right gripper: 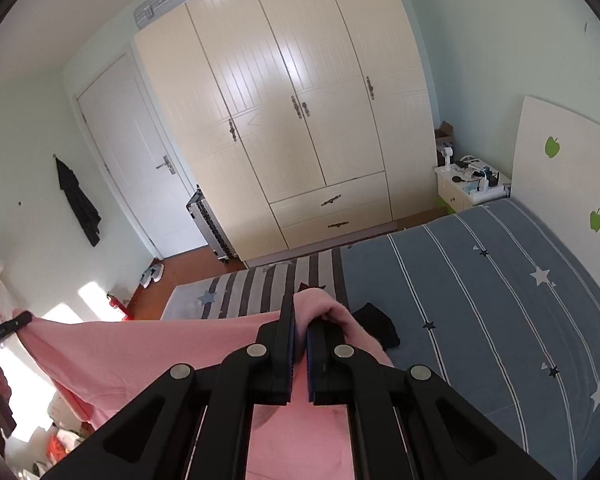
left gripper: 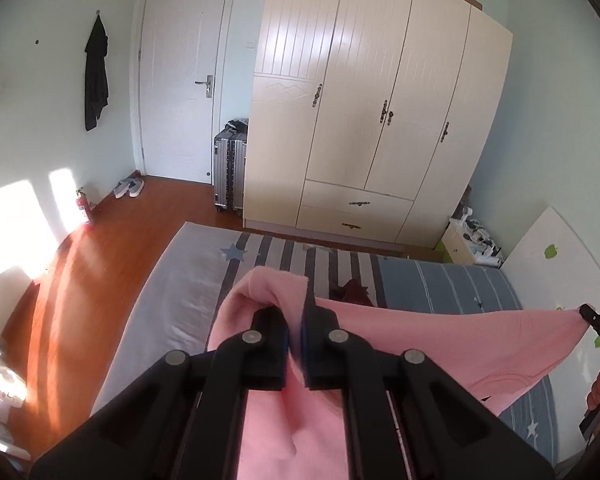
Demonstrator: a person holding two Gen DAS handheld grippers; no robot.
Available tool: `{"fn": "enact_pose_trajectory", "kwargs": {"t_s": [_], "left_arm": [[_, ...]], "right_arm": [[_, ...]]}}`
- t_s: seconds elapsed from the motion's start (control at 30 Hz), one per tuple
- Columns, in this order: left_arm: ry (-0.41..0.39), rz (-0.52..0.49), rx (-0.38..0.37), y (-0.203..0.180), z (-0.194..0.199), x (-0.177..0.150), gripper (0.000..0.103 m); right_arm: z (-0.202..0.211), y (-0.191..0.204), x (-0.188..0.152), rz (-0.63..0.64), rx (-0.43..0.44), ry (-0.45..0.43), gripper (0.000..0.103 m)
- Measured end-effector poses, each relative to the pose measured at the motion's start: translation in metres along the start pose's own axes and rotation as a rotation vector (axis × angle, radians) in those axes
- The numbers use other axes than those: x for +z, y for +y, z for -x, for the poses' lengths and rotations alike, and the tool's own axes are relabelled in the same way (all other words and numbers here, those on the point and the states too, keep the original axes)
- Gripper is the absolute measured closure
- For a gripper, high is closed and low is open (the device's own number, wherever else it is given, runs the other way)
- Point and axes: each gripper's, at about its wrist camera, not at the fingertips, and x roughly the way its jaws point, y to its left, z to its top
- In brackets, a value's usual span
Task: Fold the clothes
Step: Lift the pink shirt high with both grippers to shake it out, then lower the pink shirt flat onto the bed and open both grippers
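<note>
Left gripper (left gripper: 296,332) is clamped on a bunched corner of the pink garment (left gripper: 440,344), jaws narrow with cloth pinched between the blue pads; a fold of fabric rises past the fingertips toward 12 o'clock. Right gripper (right gripper: 299,336) does the same on the opposite corner — jaws nearly closed, pink cloth wedged between them.

The garment hangs stretched between the two tools, held up above the bed (right gripper: 500,280), its top edge taut. In the left wrist view the other gripper shows at 3 o'clock, gripping the far corner; in the right wrist view its partner sits at 9 o'clock.

A dark garment (right gripper: 376,326) lies on the striped, star-patterned bedding just beyond the pink one, at about 1 o'clock from the right jaws.

Background — cream wardrobe (left gripper: 364,100) at 12 o'clock, white door (left gripper: 180,80) at 11.
</note>
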Motion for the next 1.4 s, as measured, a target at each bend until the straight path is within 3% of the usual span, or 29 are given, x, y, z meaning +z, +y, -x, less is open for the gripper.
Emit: {"fn": "enact_pose_trajectory", "kwargs": {"t_s": [0.17, 0.27, 0.33, 0.43, 0.5, 0.67, 0.87, 1.0, 1.1, 1.2, 1.4], "left_arm": [[-0.138, -0.056, -0.032, -0.018, 0.063, 0.034, 0.100], [-0.170, -0.081, -0.058, -0.015, 0.100, 0.013, 0.100], [-0.145, -0.081, -0.065, -0.007, 0.109, -0.027, 0.100], [-0.067, -0.081, -0.055, 0.007, 0.105, -0.105, 0.100], [0.018, -0.054, -0.038, 0.021, 0.088, -0.170, 0.100], [0.287, 0.030, 0.048, 0.060, 0.028, -0.349, 0.100], [0.613, 0.077, 0.212, 0.107, -0.052, -0.570, 0.100], [0.720, 0.099, 0.245, 0.123, -0.062, -0.645, 0.100], [0.788, 0.111, 0.262, 0.133, -0.066, -0.693, 0.100], [0.846, 0.119, 0.277, 0.141, -0.071, -0.736, 0.100], [0.830, 0.059, 0.280, 0.130, -0.071, -0.747, 0.100]], "right_arm": [[0.058, 0.018, 0.065, 0.046, 0.032, -0.168, 0.099], [0.101, 0.021, 0.073, 0.106, 0.053, -0.242, 0.099], [0.117, 0.019, 0.051, 0.154, 0.045, -0.239, 0.099], [0.122, 0.008, -0.014, 0.220, 0.006, -0.173, 0.099], [0.111, -0.012, -0.076, 0.220, -0.012, -0.080, 0.099], [0.056, -0.075, -0.265, 0.129, -0.080, 0.234, 0.099], [-0.019, -0.139, -0.493, 0.038, -0.190, 0.576, 0.099], [-0.045, -0.168, -0.608, 0.019, -0.250, 0.758, 0.099], [-0.045, -0.187, -0.656, -0.014, -0.271, 0.830, 0.099], [-0.043, -0.191, -0.673, 0.013, -0.272, 0.852, 0.099], [-0.041, -0.195, -0.678, 0.055, -0.254, 0.859, 0.099]]}}
